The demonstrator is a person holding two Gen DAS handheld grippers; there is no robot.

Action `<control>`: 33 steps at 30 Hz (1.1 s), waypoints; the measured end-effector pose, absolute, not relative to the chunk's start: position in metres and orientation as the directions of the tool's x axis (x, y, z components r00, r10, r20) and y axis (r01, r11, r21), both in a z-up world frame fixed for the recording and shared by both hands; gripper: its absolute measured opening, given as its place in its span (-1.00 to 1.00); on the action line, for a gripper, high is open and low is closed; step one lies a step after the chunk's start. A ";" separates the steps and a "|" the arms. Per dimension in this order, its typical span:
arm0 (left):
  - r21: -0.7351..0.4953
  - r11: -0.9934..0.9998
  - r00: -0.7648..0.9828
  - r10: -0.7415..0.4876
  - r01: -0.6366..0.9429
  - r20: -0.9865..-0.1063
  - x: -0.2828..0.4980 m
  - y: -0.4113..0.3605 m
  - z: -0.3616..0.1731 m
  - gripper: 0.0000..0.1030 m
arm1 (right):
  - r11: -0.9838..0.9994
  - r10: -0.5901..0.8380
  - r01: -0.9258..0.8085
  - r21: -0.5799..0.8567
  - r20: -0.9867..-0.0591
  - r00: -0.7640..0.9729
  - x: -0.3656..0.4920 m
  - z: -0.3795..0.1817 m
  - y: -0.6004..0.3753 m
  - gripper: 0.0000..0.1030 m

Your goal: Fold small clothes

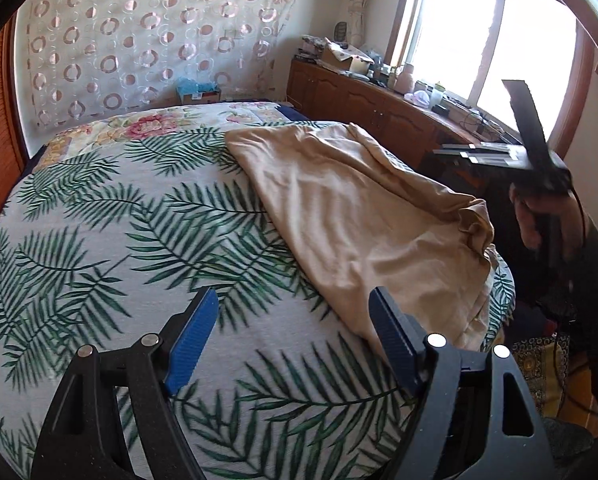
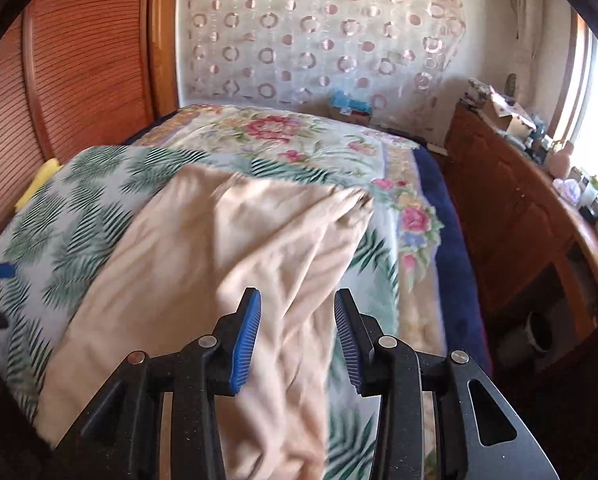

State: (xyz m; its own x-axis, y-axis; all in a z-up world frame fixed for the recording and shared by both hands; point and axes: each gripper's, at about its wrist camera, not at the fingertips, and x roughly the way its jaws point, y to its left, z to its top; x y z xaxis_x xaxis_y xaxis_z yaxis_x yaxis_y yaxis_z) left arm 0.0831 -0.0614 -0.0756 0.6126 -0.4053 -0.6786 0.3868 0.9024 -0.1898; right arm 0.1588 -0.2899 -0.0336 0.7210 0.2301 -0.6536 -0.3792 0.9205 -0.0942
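A beige garment (image 1: 359, 220) lies spread and wrinkled on the palm-leaf bed cover (image 1: 99, 240), toward the bed's right side, with its right edge bunched up. My left gripper (image 1: 294, 296) hovers open over the cover at the garment's near corner, with nothing between its blue pads. In the right wrist view the same garment (image 2: 219, 260) fills the middle. My right gripper (image 2: 297, 296) is open above its near right part, and the pads do not press on the cloth. A hand (image 1: 539, 216) carrying that gripper shows blurred at the right of the left wrist view.
A flowered quilt (image 2: 279, 132) covers the far half of the bed. A wooden cabinet (image 2: 519, 200) loaded with boxes and bottles runs under the window on the right. A slatted wooden wardrobe (image 2: 59, 60) stands to the left. A yellow item (image 2: 39, 184) lies at the bed's left edge.
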 end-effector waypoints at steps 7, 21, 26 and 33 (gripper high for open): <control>-0.216 0.868 0.540 -0.454 0.447 -0.709 0.083 -0.101 -0.092 0.52 | 0.907 0.268 -0.417 -0.055 -0.689 0.673 0.107 -0.059 -0.311 -0.23; -0.191 0.844 0.496 -0.460 0.501 -0.736 0.073 -0.127 -0.105 0.52 | 0.968 0.174 -0.251 -0.016 -0.676 0.716 0.073 -0.072 -0.352 -0.86; -0.199 0.838 0.494 -0.472 0.508 -0.730 0.067 -0.125 -0.104 0.01 | 0.973 0.189 -0.230 0.026 -0.662 0.725 0.070 -0.065 -0.350 -0.54; -0.208 0.818 0.454 -0.488 0.536 -0.746 0.061 -0.129 -0.110 -0.54 | 0.970 0.210 -0.236 0.057 -0.684 0.699 0.068 -0.074 -0.354 -0.54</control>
State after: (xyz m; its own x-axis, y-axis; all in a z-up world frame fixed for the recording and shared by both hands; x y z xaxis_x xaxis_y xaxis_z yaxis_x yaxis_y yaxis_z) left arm 0.0608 -0.1287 -0.1100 0.4537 -0.4877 -0.7458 0.5363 0.8178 -0.2085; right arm 0.0683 -0.3541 -0.0744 0.6986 0.2101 -0.6840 -0.2363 0.9700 0.0566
